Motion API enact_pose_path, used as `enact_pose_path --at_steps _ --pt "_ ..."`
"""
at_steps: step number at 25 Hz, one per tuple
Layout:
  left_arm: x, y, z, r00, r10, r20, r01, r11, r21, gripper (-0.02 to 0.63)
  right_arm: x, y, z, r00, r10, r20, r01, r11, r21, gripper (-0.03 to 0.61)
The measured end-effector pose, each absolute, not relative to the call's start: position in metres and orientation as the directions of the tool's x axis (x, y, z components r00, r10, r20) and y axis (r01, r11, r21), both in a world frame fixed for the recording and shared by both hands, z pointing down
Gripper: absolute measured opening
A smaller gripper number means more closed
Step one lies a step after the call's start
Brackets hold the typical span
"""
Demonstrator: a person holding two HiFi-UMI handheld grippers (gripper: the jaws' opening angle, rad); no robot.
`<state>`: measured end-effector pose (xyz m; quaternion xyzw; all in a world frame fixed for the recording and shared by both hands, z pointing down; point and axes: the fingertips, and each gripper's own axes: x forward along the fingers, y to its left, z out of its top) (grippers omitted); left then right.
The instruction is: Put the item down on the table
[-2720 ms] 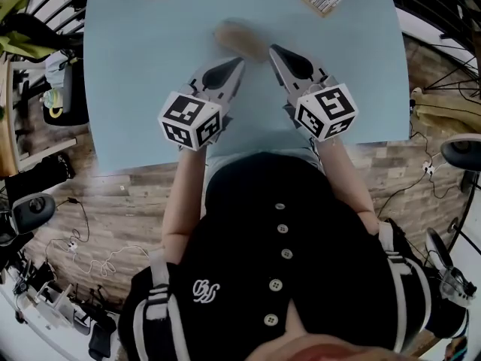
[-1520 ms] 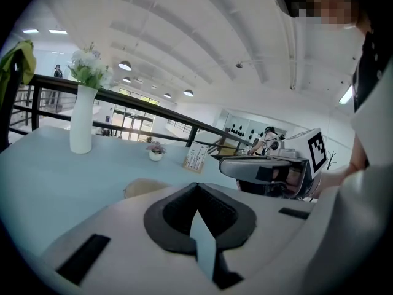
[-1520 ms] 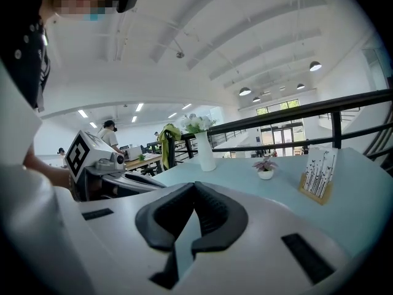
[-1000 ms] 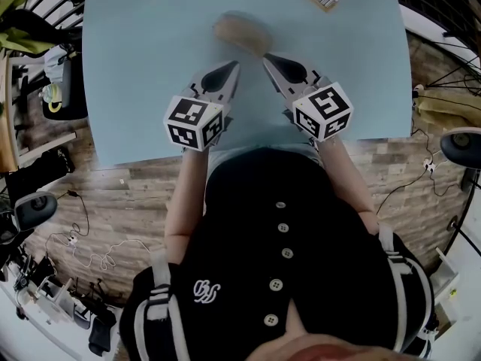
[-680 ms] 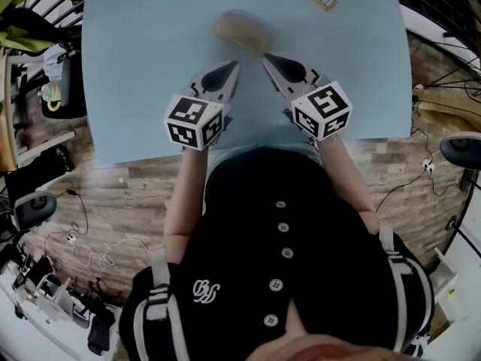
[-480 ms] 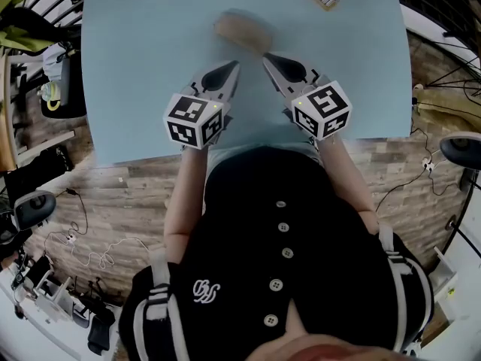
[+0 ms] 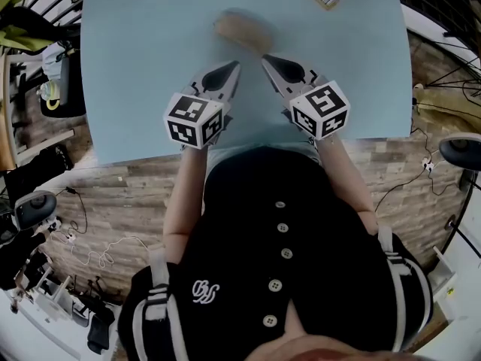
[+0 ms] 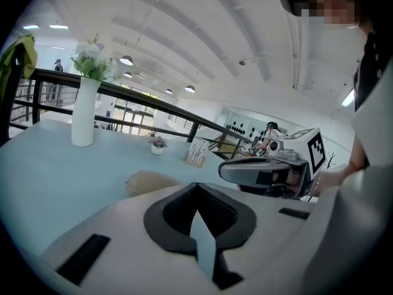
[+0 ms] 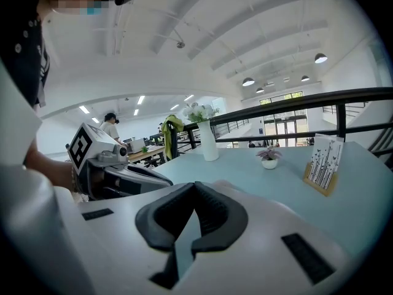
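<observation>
head view: the tan rounded item [image 7: 242,34] lies on the light blue table [image 7: 135,74] just ahead of both grippers, touching neither, its outline blurred. the left gripper [image 7: 234,65] and right gripper [image 7: 265,58] have their jaws pressed together on nothing. a white vase [image 8: 82,112] holds flowers [image 8: 92,60]; a small pot [image 8: 158,149] holds a plant.

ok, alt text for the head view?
A person in a black buttoned top, seen from above, holds a left hand-held gripper and a right hand-held gripper, both shut and empty, over a pale blue table, pointing at a tan item lying beyond their tips.
</observation>
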<state>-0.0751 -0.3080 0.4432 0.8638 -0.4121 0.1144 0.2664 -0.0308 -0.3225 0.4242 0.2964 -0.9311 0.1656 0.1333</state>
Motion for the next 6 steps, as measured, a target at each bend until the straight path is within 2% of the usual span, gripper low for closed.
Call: enact_pose_path --at_steps 6 --pt "-0.0767 -0.3121 0.4455 0.632 -0.652 0.419 -0.775 -0.517 0.364 0.009 -0.0319 -0.3255 0.4304 -0.788 -0.501 0.357 -0.595 0.769 -0.233 0.009"
